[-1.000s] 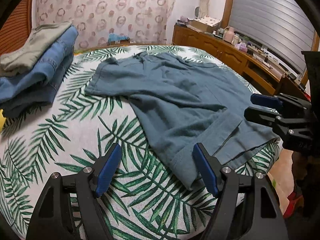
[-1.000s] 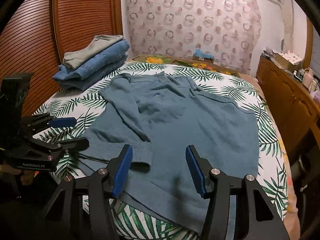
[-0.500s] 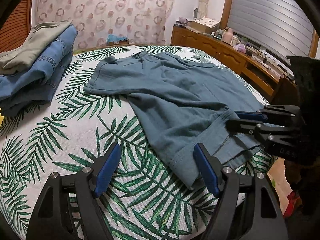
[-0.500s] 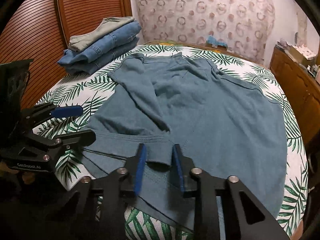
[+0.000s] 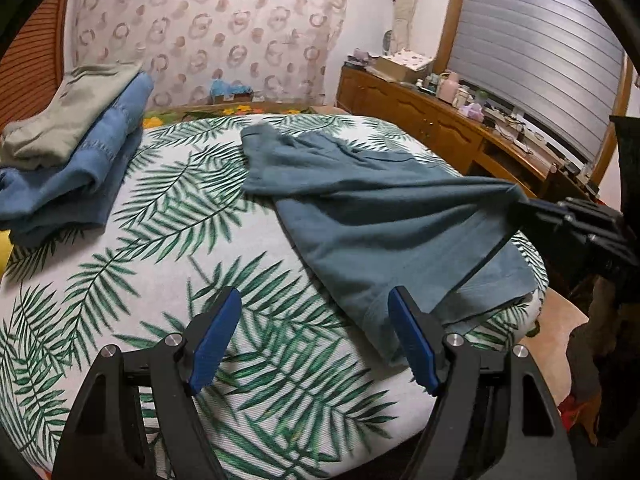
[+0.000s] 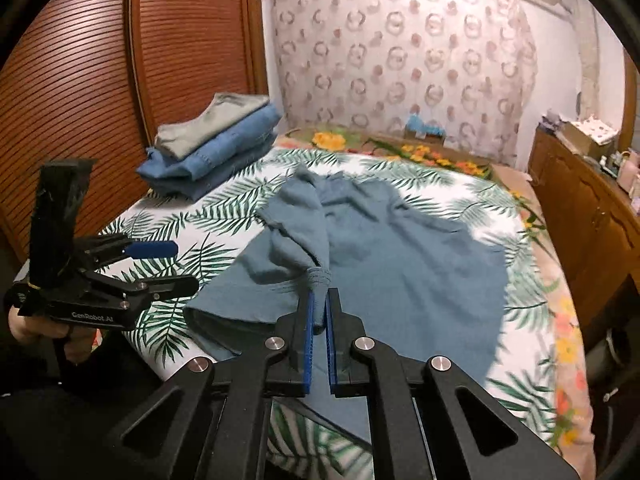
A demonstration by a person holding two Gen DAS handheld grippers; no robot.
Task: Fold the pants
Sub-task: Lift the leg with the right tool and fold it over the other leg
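Teal pants (image 6: pixel 400 264) lie rumpled — hem bunched in the clamped right tool (image 6: pixel 319 312), left tool (image 5: pixel 312 336) wide.

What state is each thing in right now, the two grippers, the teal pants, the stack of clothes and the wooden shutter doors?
Left gripper: open, fingers empty, above the palm-leaf bedspread.
Right gripper: shut on a bunched hem.
Teal cotton pants: unfolded, one leg hem lifted, the rest lying on the bedspread.
Stack of blue jeans and grey trousers: folded, resting at the bed's far corner.
Brown slatted wooden doors: closed.
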